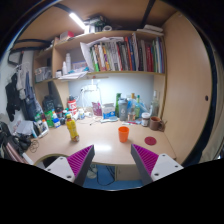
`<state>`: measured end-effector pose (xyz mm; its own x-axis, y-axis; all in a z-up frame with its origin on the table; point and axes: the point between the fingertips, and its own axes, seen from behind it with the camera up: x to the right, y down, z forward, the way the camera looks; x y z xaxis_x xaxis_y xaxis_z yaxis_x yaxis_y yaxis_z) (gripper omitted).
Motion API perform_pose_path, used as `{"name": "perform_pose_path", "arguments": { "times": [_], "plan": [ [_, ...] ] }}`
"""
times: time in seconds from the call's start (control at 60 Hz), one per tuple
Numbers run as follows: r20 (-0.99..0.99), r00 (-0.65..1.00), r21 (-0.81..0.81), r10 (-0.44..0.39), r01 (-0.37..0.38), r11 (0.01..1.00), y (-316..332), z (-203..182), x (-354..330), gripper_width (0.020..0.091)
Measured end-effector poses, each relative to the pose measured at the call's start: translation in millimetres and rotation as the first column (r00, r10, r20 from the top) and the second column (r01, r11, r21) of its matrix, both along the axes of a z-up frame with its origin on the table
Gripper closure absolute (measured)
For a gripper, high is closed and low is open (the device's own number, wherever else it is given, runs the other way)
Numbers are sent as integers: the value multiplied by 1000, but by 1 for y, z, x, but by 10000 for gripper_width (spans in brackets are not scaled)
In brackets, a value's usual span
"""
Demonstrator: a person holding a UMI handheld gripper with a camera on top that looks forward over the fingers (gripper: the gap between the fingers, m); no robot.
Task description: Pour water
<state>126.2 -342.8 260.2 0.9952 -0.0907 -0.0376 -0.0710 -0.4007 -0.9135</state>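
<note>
1. Here, in the gripper view, the gripper (pixel 111 160) hangs above a wooden desk (pixel 100 145) with its jaws spread wide and nothing between them; the purple pads (pixel 78 157) face each other across the gap.
2. An orange cup (pixel 124 134) stands on the desk beyond the fingers, slightly toward the right one, well apart from both.
3. A yellow bottle (pixel 71 128) stands upright further left on the desk, beyond the left finger.
4. A round pink coaster (pixel 150 141) lies flat to the right of the cup.
5. Bottles and jars (pixel 128 108) crowd the back of the desk.
6. Above them, a shelf of books (pixel 125 54) runs along the wall.
</note>
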Motion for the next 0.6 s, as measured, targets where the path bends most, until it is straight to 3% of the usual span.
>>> {"name": "perform_pose_path", "arguments": {
  "times": [0.183,0.367,0.6],
  "plan": [
    [16,994,14,-106,106,994,6,-2,-19,285],
    [-28,989,30,-147,147,989,10,-20,-56,285],
    [2,999,64,-50,50,997,51,-56,-123,285]
  ]
}}
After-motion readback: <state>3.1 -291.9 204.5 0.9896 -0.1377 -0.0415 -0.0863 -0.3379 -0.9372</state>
